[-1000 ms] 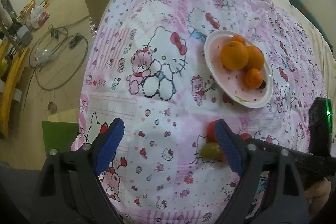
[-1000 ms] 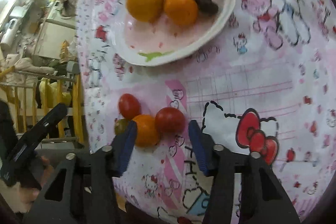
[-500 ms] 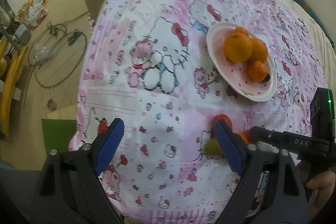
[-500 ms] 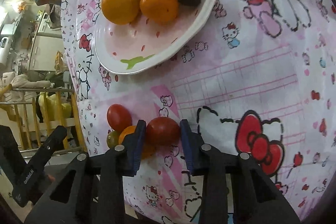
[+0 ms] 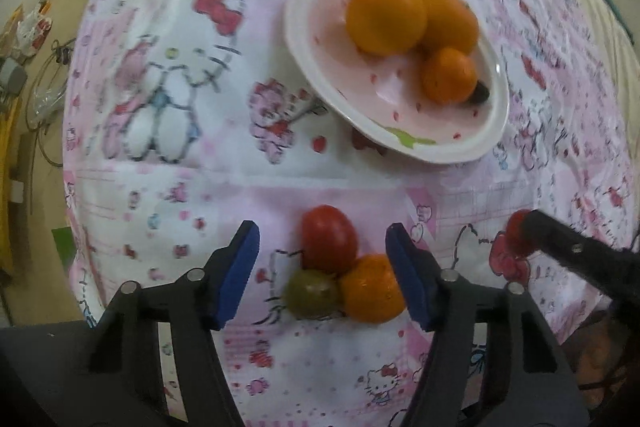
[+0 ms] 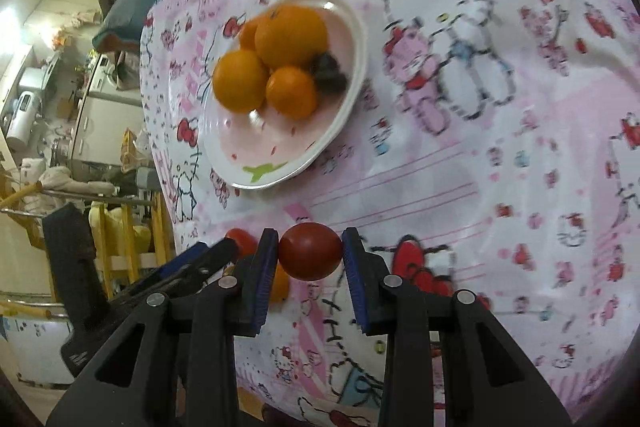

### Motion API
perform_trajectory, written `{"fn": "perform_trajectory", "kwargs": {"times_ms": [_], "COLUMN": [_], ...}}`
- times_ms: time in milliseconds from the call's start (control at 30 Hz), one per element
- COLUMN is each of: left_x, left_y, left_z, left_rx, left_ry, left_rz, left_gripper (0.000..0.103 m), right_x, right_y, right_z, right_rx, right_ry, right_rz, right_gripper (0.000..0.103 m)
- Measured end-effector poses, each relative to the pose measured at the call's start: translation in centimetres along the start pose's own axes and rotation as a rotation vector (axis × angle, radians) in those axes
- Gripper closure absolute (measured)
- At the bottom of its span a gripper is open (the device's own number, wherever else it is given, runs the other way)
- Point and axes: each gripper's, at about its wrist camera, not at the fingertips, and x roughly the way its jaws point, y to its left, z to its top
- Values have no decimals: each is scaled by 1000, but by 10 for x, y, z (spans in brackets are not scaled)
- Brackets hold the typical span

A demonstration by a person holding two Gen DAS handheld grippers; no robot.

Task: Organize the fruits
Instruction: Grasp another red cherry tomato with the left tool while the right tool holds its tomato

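A red cherry tomato (image 6: 310, 251) is clamped between the blue pads of the right claw (image 6: 310, 255), lifted just clear of the pink cartoon-cat cloth (image 6: 460, 167) that covers the surface below. The left claw (image 5: 322, 269) is pointed steeply down over a tight cluster of three small fruits: a second red tomato (image 5: 329, 238), a green tomato (image 5: 313, 293) and a small orange fruit (image 5: 370, 289), all touching one another on the cloth. Its jaws are closing, roughly half spread; the cluster lies between them, the right pad (image 5: 406, 287) is seen just beside the orange fruit, and the left pad (image 5: 236, 273) stands apart from the fruits, so nothing is gripped yet. Farther up the cloth a white plate (image 5: 320, 75) with a pink centre is set, well apart from the cluster. On it four oranges (image 5: 386, 15) are piled together, one mostly hidden behind the others, with a dark, shrivelled fruit (image 6: 330, 75) tucked against them; its kind cannot be told. In the left view the right claw's black finger is seen at the right edge, with the red of the held tomato at its tip.
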Motion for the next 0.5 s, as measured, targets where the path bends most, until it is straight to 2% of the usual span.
{"fn": "perform_trajectory", "kwargs": {"times_ms": [100, 133, 200, 233, 300, 500], "left_x": [12, 15, 19, 20, 20, 16], "left_y": [-10, -12, -19, -21, -25, -36], "left_z": [1, 2, 4, 4, 4, 8], "left_rx": [9, 5, 15, 20, 27, 53], "left_ry": [34, 42, 47, 48, 41, 26], "left_rz": [47, 49, 68, 80, 117, 105], "left_gripper": [44, 48, 63, 65, 76, 76], "right_x": [-11, -15, -21, -23, -28, -38], "right_y": [-9, -11, -16, -19, -24, -37], "right_z": [1, 0, 0, 0, -1, -3], "right_rx": [7, 7, 13, 15, 19, 32], "right_ry": [-22, -30, -38, -43, -47, -60], "right_rz": [-10, -11, -11, -15, -16, -20], "right_gripper": [68, 68, 68, 68, 68, 68]}}
